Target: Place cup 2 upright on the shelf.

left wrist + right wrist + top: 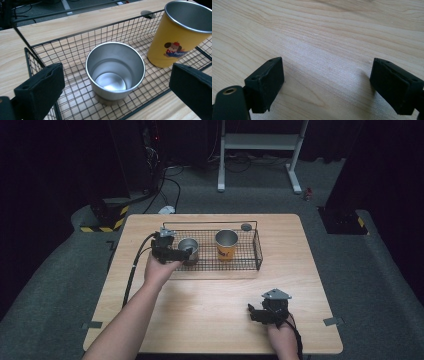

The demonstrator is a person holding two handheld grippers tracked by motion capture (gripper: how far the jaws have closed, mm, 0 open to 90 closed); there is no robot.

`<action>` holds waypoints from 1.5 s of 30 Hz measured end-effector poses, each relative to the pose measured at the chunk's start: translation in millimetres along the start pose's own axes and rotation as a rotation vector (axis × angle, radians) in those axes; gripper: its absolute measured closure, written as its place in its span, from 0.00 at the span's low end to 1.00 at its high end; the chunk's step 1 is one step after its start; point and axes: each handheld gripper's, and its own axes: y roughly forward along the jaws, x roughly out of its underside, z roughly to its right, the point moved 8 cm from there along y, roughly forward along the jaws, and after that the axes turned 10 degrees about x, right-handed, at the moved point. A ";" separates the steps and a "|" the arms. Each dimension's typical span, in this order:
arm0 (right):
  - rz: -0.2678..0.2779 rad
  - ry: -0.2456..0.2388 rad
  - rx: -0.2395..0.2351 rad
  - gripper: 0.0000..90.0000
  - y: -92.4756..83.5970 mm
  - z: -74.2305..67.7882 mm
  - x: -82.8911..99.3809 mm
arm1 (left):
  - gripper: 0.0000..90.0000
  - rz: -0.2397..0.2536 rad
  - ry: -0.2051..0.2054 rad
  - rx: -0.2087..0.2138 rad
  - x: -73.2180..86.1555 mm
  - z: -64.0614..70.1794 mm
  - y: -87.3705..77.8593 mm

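- The left hand [159, 270] is reaching in from the near left edge of the wooden table [210, 320], holding the left gripper [186, 254] at the left end of the black wire basket [258, 251].
- The left gripper's jaws are standing wide apart in the left gripper view, one on each side of the silver cup [115, 72], gripping nothing.
- The silver cup [188, 248] is standing upright and empty in the left part of the basket.
- The yellow cup [226, 245], carrying a cartoon print, is standing upright just to its right, near the basket's middle, apart from it.
- The right gripper [256, 314] is sitting low over bare tabletop near the front right, well apart from the basket, its jaws spread wide with nothing between them.
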 end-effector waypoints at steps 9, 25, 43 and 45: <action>0.000 0.000 0.000 0.13 0.0 0.0 0.0 | 0.01 0.011 -0.018 0.017 14.2 -3.6 -13.8; 0.001 -0.002 -0.001 0.13 0.0 0.1 0.0 | 0.03 0.021 0.033 0.038 50.4 2.2 -46.1; 0.003 -0.004 -0.001 0.13 -0.1 -0.1 0.0 | 0.05 -0.139 0.043 0.066 162.2 -1.3 -65.0; 0.003 -0.005 0.001 0.13 -0.2 -0.1 0.1 | 0.05 -0.175 0.059 0.049 174.5 -2.8 -67.5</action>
